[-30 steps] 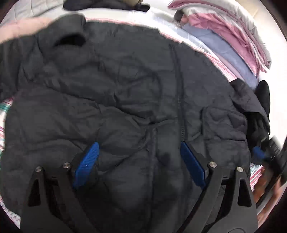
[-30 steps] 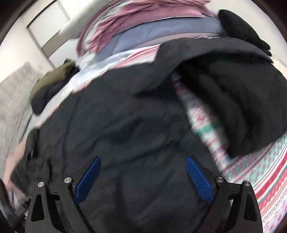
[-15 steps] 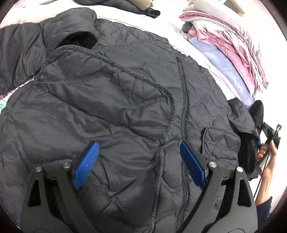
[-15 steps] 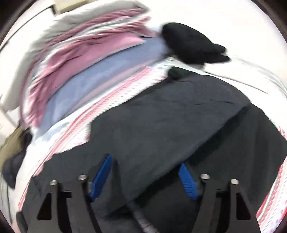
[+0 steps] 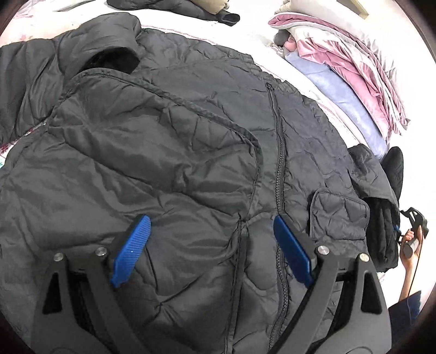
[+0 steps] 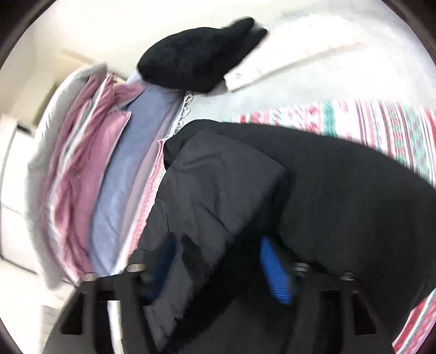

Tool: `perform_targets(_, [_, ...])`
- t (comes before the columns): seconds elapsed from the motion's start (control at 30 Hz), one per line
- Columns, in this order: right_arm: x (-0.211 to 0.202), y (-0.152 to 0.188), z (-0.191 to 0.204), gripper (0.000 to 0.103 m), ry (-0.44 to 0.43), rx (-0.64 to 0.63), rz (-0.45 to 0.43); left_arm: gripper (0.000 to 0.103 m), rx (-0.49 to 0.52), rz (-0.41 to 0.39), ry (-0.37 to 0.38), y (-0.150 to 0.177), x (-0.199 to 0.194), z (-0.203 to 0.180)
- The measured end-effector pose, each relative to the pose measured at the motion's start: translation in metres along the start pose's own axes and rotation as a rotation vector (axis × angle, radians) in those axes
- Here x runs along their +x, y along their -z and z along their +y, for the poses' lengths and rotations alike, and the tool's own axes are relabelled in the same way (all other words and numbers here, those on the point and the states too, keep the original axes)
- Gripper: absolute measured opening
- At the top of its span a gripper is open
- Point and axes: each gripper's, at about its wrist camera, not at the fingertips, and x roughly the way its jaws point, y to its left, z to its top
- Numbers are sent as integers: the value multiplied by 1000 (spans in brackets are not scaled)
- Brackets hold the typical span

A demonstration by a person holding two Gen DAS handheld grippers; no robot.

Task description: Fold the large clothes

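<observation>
A dark grey quilted jacket (image 5: 190, 152) lies spread face up on the bed, zipper (image 5: 279, 152) running down its middle, hood (image 5: 109, 51) at the far left. One sleeve is folded across its chest. My left gripper (image 5: 209, 245) hovers open and empty above the jacket's lower front. My right gripper (image 6: 218, 261) is open, its blue pads (image 6: 273, 272) on either side of the jacket's other sleeve (image 6: 218, 190) at the jacket's right edge. That view is blurred. The right gripper also shows at the far right of the left wrist view (image 5: 414, 226).
A stack of folded pink, lilac and grey bedding (image 5: 348, 79) lies at the far right, also in the right wrist view (image 6: 90, 168). A black garment (image 6: 196, 57) lies beyond the sleeve. Another dark garment (image 5: 174, 8) lies at the far edge. The bedsheet (image 6: 381, 128) is striped red and green.
The left gripper has risen and pulled back, so more of the jacket shows. The right gripper has swung right and closed in on the sleeve, which now lies between its fingers.
</observation>
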Motion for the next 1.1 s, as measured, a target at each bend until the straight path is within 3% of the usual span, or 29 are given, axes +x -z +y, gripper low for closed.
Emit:
perform_targets(0.1, [0, -3, 37, 5, 91, -125, -26, 91, -16, -11, 15, -3, -2, 5])
perform_targets(0.23, [-40, -15, 92, 3, 134, -290, -185, 91, -22, -29, 28, -6, -4, 7])
perform_targets(0.33, [-65, -25, 109, 3, 169, -314, -253, 91, -2, -29, 28, -7, -3, 3])
perform_targets(0.43, [-75, -25, 124, 2, 258, -396, -342, 91, 16, -23, 24, -6, 0, 1])
perform_targets(0.53, [-73, -18, 124, 2, 268, -420, -363, 91, 15, -13, 15, -7, 3, 1])
perform_targets(0.7, [-81, 19, 142, 3, 117, -507, -373, 91, -27, -18, 32, -14, -5, 10])
perform_targets(0.83, [-104, 68, 191, 3, -53, -613, -408, 91, -72, -66, 18, -24, -21, 26])
perform_targets(0.97, [-130, 153, 265, 3, -241, -790, -427, 91, -129, -88, 29, -30, -29, 41])
perform_targets(1.1, [-132, 248, 313, 3, -409, -914, -336, 91, -176, -67, 70, -30, -27, 51])
